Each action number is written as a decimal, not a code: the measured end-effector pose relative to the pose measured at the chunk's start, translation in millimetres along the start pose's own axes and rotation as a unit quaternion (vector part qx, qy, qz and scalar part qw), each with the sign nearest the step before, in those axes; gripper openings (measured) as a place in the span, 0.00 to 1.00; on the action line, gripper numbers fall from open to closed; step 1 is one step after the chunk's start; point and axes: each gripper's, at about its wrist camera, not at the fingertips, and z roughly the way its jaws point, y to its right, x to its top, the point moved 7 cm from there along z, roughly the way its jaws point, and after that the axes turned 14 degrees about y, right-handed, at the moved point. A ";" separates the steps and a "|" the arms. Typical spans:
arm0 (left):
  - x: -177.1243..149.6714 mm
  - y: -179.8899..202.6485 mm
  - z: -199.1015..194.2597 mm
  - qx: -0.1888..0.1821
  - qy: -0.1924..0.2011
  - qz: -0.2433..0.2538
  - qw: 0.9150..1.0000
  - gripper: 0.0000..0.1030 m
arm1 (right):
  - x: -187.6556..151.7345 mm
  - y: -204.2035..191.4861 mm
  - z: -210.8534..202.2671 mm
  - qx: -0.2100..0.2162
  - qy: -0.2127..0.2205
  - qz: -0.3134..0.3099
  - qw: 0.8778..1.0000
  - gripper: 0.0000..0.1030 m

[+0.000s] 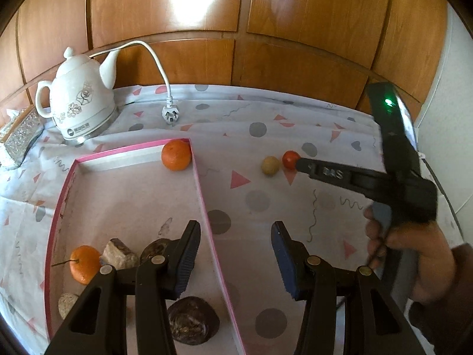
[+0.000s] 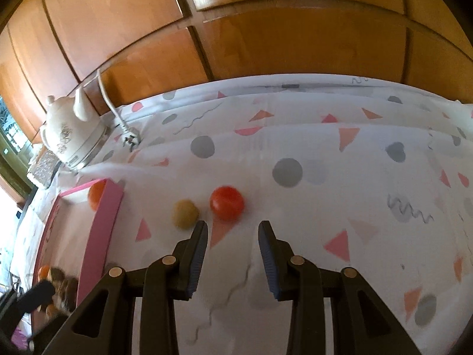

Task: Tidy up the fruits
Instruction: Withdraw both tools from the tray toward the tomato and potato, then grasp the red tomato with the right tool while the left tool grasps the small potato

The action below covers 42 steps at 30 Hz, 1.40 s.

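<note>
A pink-rimmed tray holds an orange in its far corner, a second orange near the front, and several brown and pale lumps. A small red fruit and a tan round fruit lie on the cloth right of the tray. My left gripper is open and empty over the tray's right rim. My right gripper is open and empty, just short of the red fruit and tan fruit. Its tip shows in the left wrist view beside the red fruit.
A white ceramic kettle stands at the back left with its cord and plug on the patterned tablecloth. A glittery box sits at the far left. Wooden panels back the table.
</note>
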 end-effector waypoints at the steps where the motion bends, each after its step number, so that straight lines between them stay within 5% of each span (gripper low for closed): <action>1: 0.4 -0.3 2.4 -0.001 -0.002 -0.002 1.000 0.49 | 2.2 -0.4 5.6 -0.001 -0.002 -0.001 1.000 0.35; 13: -1.5 -2.5 13.7 -0.010 -0.012 -0.016 1.000 0.49 | 5.3 -4.6 36.2 -0.004 -0.017 -0.017 1.000 0.28; 31: 20.1 28.1 64.9 -0.042 -0.056 -0.055 0.996 0.49 | -36.9 62.0 -44.1 -0.096 0.003 -0.087 0.992 0.28; 42: 32.6 46.1 118.7 -0.023 -0.064 -0.032 0.997 0.48 | -39.8 67.7 -44.1 -0.086 0.002 -0.076 0.993 0.28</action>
